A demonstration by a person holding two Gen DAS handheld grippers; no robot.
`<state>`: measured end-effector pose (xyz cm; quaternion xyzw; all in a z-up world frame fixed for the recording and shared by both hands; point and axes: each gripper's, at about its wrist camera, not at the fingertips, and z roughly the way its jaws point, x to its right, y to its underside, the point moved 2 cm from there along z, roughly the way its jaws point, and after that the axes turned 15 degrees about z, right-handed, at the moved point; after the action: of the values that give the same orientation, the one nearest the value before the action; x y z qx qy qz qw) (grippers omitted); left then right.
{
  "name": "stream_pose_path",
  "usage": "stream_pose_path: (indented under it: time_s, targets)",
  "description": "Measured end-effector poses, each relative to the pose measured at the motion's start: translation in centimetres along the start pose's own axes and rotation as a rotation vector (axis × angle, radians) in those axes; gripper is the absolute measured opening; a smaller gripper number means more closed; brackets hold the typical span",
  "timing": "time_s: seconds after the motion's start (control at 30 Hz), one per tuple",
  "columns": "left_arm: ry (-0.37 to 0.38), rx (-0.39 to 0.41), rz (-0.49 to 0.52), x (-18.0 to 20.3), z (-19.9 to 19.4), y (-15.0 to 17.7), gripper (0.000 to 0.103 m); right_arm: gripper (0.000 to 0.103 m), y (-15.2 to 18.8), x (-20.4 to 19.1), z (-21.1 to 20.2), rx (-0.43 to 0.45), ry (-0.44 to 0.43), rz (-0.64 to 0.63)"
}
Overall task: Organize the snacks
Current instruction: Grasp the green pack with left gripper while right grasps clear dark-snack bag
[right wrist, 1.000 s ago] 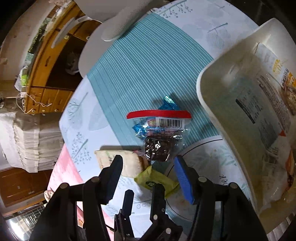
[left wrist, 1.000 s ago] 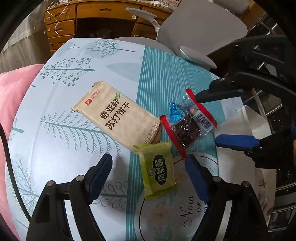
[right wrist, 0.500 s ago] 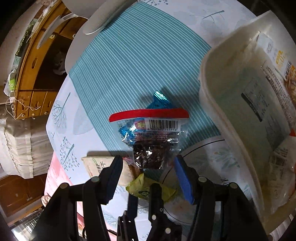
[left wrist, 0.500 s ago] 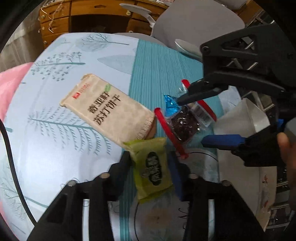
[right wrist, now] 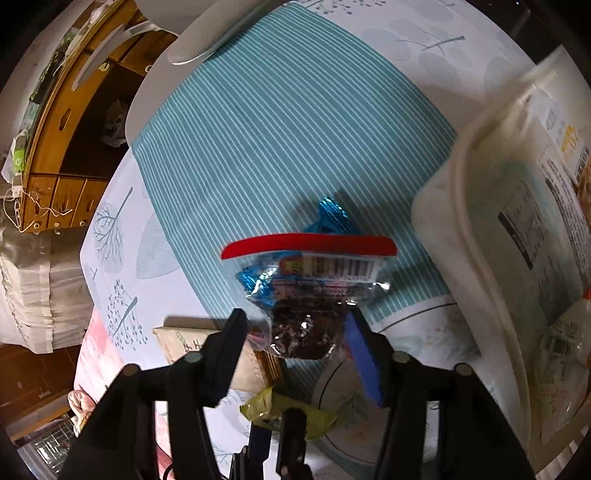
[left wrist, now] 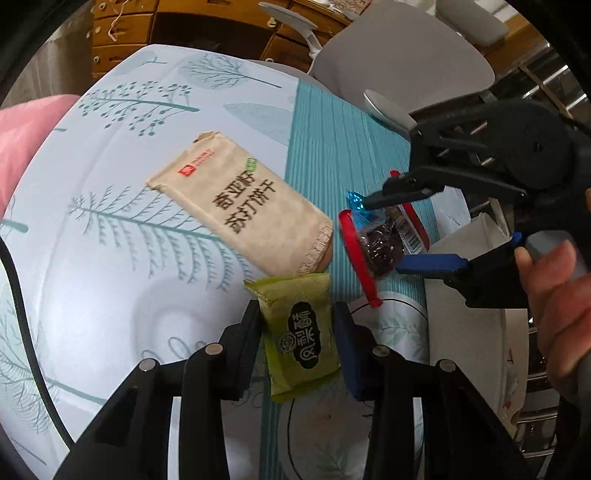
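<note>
A green snack packet lies on the patterned tablecloth, and my left gripper has its jaws closing, both pads against the packet's long sides. Just right of it lies a clear bag with red edges holding dark snacks. My right gripper points steeply down over this bag. Its jaws are closing with the bag between them, the pads right at its sides but not visibly squeezing. A blue foil candy peeks out from behind the bag. A beige cracker pack lies to the left.
A white bin holding several packets stands right of the bag. A grey chair and wooden drawers are beyond the table. A pink cloth lies at the left edge. A hand grips the right tool.
My left gripper came down and shut from wide open around the green packet. The right gripper sank closer to the clear bag and its jaws narrowed a little.
</note>
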<state>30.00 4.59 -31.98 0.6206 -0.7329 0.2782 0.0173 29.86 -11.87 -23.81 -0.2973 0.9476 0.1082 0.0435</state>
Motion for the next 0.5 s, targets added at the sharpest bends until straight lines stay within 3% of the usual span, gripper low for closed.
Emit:
stream_pose_path:
  time_s: [0.43, 0.47, 0.5]
  targets:
    - [-0.009, 0.045, -0.014, -0.9, -3.2, 0.6, 0.037, 0.045, 0.7, 0.8, -0.7, 0.002, 0.005, -0.036]
    - [-0.012, 0.046, -0.013, -0.8, -3.4, 0.6, 0.037, 0.033, 0.8, 1.1, -0.8, 0.004, 0.009, -0.041]
    - [-0.015, 0.046, -0.013, -0.7, -3.6, 0.6, 0.037, 0.004, 0.9, 1.3, -1.0, 0.016, 0.028, -0.048]
